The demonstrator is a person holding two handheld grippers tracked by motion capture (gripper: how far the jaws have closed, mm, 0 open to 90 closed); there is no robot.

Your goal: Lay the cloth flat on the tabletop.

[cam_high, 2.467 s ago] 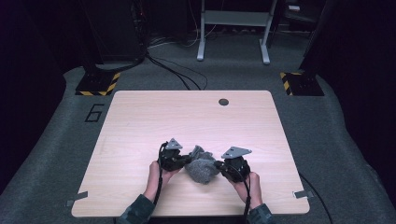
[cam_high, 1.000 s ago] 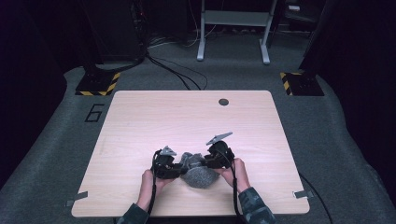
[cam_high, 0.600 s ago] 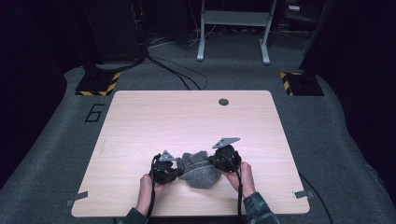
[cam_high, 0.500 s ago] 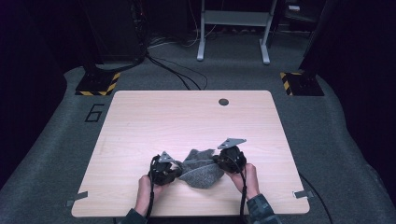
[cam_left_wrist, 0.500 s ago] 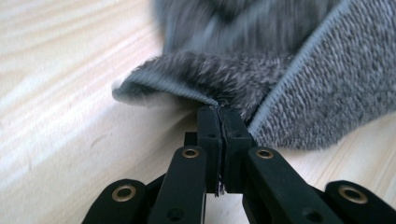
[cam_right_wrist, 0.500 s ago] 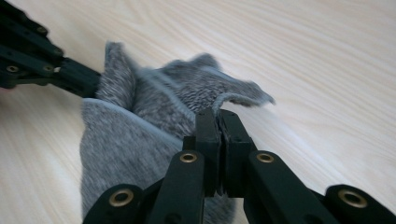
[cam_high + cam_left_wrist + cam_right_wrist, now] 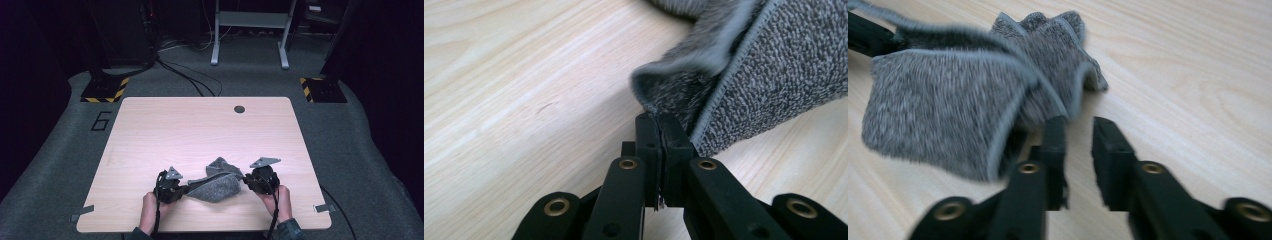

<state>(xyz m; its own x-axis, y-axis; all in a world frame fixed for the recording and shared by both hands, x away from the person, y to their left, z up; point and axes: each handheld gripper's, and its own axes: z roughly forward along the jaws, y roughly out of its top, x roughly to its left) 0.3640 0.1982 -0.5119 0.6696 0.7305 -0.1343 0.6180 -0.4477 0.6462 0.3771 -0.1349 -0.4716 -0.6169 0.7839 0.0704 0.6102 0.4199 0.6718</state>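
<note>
Folding cloth [image 7: 216, 185] on surface [image 7: 200, 130]: left tongs [image 7: 659, 131] pinching its corner, right tongs [image 7: 1079, 131] just opening, empty, beside the far edge, probably needing a fresh grip next.

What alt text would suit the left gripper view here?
The left gripper, jaws shut, pinches the hemmed edge of a grey towel, which lifts and folds above a pale wooden table.
</note>
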